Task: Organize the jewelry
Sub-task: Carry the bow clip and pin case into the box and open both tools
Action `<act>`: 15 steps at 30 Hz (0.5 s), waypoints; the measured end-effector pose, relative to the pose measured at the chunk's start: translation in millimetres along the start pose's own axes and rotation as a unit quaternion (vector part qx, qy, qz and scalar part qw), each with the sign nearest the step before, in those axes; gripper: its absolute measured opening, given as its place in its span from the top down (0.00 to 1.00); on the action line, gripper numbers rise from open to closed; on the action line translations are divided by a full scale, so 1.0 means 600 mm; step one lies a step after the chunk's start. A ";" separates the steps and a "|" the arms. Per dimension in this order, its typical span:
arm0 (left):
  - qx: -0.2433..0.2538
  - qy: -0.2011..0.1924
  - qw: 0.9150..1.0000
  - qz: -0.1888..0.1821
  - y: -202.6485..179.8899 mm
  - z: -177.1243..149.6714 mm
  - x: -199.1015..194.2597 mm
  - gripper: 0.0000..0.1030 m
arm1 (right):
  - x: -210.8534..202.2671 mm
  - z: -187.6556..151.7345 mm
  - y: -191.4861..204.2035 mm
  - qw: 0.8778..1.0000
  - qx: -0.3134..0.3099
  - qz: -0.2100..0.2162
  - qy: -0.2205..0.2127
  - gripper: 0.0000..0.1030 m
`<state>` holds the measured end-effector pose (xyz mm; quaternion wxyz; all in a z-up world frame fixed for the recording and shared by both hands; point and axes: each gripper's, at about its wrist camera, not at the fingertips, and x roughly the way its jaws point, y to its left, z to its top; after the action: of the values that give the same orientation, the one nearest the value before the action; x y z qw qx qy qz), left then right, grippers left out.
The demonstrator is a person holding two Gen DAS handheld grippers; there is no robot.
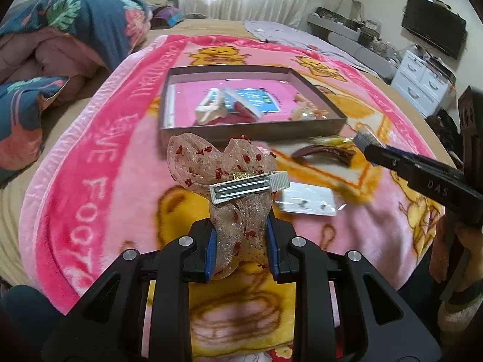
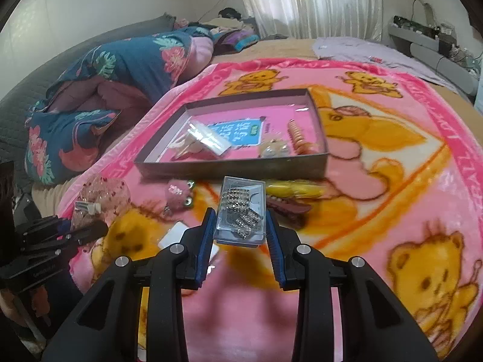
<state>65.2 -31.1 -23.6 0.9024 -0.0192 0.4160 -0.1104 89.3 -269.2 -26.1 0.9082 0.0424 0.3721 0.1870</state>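
My left gripper [image 1: 240, 226] is shut on a sheer glittery bow hair clip [image 1: 211, 163] with red flecks, held above the blanket; its metal clip [image 1: 249, 187] faces me. In the right wrist view, my right gripper [image 2: 240, 214] is shut on a clear plastic case of rhinestone jewelry [image 2: 241, 211], also raised. Ahead lies a shallow grey box tray [image 2: 229, 169] with a pink floor, holding a white clip [image 1: 208, 107], a blue card [image 2: 238, 131], a pearl piece [image 2: 274, 149] and an orange comb clip [image 2: 297, 137]. The left gripper [image 2: 90, 230] with the bow [image 2: 102, 194] shows at the left edge of that view.
Loose on the pink bear blanket [image 2: 392, 181] near the tray: a dark red hair clip [image 1: 323, 152], a yellow piece [image 2: 295, 191], a pink fuzzy piece with eyes [image 2: 181, 194] and a white earring card [image 1: 308, 200]. A folded floral quilt [image 1: 60, 45] lies at the left.
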 end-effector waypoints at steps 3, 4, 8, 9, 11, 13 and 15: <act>0.009 0.001 1.000 -0.008 -0.019 0.003 0.001 0.82 | -0.013 0.000 -0.004 1.000 -0.002 -0.005 -0.008 0.69; 0.012 0.000 1.000 -0.009 -0.024 0.004 -0.001 0.82 | -0.017 0.000 -0.004 1.000 -0.004 -0.008 -0.011 0.69; 0.018 -0.001 1.000 -0.017 -0.042 0.010 0.000 0.82 | -0.031 -0.001 -0.011 1.000 -0.004 -0.013 -0.021 0.69; 0.020 -0.001 1.000 -0.019 -0.047 0.013 0.001 0.82 | -0.034 -0.001 -0.012 1.000 -0.004 -0.015 -0.023 0.69; 0.022 -0.003 1.000 -0.022 -0.055 0.018 0.001 0.82 | -0.042 0.000 -0.016 0.999 -0.005 -0.020 -0.031 0.69; 0.024 -0.004 0.999 -0.023 -0.060 0.024 0.003 0.82 | -0.047 0.003 -0.018 0.999 -0.008 -0.024 -0.037 0.69; 0.027 -0.006 0.999 -0.026 -0.068 0.030 0.004 0.82 | -0.052 0.005 -0.020 0.999 -0.010 -0.026 -0.043 0.69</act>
<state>72.8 -72.5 -8.3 0.9019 -0.0062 0.4070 -0.1445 74.5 -291.7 -5.9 0.9282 0.0316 0.3321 0.1649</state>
